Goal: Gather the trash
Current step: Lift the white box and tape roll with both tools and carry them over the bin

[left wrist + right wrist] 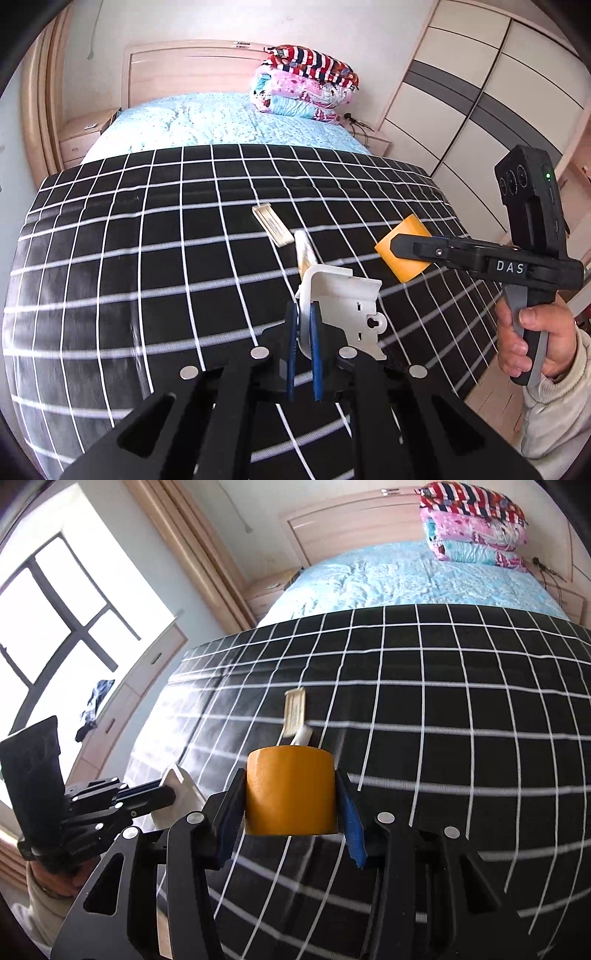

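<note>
My left gripper (303,312) is shut on a white plastic bracket (341,295) and holds it above the black checked cloth (147,240). My right gripper (290,794) is shut on an orange tape roll (290,790), also above the cloth; the roll shows in the left wrist view (404,254) too. A flat beige wrapper (272,224) and a white tube-like piece (306,251) lie on the cloth just beyond the grippers. Both also show in the right wrist view, the wrapper (294,710) and the tube (303,735) behind the roll.
The cloth covers the foot of a bed with a light blue sheet (207,118). Folded quilts (306,85) are stacked by the wooden headboard. A wardrobe (480,92) stands on the right, a window (55,602) and low cabinets on the left.
</note>
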`<state>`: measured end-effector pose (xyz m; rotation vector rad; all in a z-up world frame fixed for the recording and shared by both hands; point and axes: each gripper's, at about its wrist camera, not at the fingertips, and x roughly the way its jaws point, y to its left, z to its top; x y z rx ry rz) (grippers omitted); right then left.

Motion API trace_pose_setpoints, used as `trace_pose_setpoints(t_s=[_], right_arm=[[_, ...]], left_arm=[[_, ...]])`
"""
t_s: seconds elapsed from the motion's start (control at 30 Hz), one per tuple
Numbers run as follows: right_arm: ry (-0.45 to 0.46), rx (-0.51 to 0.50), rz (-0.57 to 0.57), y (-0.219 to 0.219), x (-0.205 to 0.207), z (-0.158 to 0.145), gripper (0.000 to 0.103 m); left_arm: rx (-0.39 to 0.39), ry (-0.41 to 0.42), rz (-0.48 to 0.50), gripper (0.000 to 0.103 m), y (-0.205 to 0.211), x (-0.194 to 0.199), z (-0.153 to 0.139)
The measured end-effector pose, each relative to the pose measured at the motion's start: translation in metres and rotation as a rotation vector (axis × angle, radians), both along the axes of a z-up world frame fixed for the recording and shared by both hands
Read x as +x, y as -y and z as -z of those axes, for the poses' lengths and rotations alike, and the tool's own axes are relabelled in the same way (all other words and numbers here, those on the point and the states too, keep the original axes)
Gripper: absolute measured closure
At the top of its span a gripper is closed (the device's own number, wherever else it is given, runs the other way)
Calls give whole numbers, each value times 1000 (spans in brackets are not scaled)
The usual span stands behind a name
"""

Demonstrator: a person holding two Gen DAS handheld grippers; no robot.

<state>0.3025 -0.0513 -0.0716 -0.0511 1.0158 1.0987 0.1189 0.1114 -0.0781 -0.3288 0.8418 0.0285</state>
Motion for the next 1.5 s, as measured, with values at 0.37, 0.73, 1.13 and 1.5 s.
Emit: trace_pose_setpoints(t_s=[0.37,0.73,1.13,1.5], right_arm=[[78,11,-66,60,-71,-12,56],[41,-3,-120,103,-123,19,56],[-88,-100,-156,136,-151,82,56],[-136,-243,-142,143,-168,152,56]], left_arm=[[18,20,44,96,58,-63,10],[21,-36,131,96,116,-99,41],[8,-159,202,96,144,-105,87],[39,-290,250,96,174,-102,147]])
